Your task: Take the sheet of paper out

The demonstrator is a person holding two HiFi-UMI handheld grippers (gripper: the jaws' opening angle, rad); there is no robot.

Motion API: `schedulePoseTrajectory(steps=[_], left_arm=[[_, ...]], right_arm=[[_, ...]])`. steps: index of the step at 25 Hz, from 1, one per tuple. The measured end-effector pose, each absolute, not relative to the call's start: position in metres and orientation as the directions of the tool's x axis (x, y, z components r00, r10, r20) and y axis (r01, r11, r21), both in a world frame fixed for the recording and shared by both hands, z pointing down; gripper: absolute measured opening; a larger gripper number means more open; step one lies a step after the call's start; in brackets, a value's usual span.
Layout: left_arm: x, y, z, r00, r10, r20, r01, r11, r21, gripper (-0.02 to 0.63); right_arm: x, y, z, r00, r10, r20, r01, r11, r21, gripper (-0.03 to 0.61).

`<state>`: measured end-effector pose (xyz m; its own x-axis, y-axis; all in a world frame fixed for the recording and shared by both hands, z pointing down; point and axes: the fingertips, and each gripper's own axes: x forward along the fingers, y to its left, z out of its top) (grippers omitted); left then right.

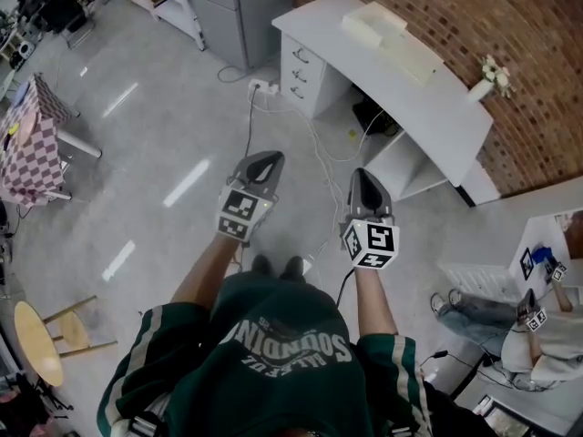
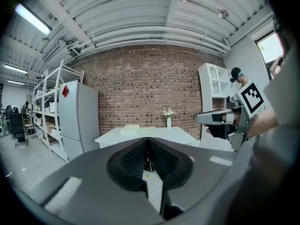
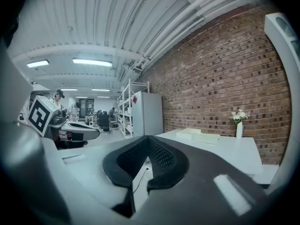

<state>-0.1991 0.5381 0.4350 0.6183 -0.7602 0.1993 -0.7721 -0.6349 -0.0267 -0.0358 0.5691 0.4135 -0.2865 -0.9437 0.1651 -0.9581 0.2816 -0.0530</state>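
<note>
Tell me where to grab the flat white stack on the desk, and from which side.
Probably its long near edge, coming in low from the drawer side of the desk. The stack lies flat and thin there, so only an edge offers a pinch; a thicker box sits at one end, blocking it.

1. Two pale flat things are being shown on the white desk against the brick wall, well apart from both grippers.
2. A cream block is being seen lying flat near the desk's end farthest from the vase. It is the thicker of the two, and its top looks stepped.
3. A thin pale slab is being seen lying flat just beside the block, on the side toward the vase. Whether the two are touching cannot be told.
4. Both are being shown small in the gripper views, side by side on the desktop.
5. Whether either is paper, a folder or a box cannot be told.
</note>
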Motion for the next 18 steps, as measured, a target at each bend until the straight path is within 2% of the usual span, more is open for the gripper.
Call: schedulePoseTrajectory(steps=[18], left_arm=[[-0.161, 0.516, 0.442, 0.559, -0.797, 0.228, -0.817, -0.577, -0.014, 0.011]], right_arm=[[-0.003, 0.536, 0.43, -0.363, -0.915, 0.177, -0.932, 0.355, -0.078, 0.0]])
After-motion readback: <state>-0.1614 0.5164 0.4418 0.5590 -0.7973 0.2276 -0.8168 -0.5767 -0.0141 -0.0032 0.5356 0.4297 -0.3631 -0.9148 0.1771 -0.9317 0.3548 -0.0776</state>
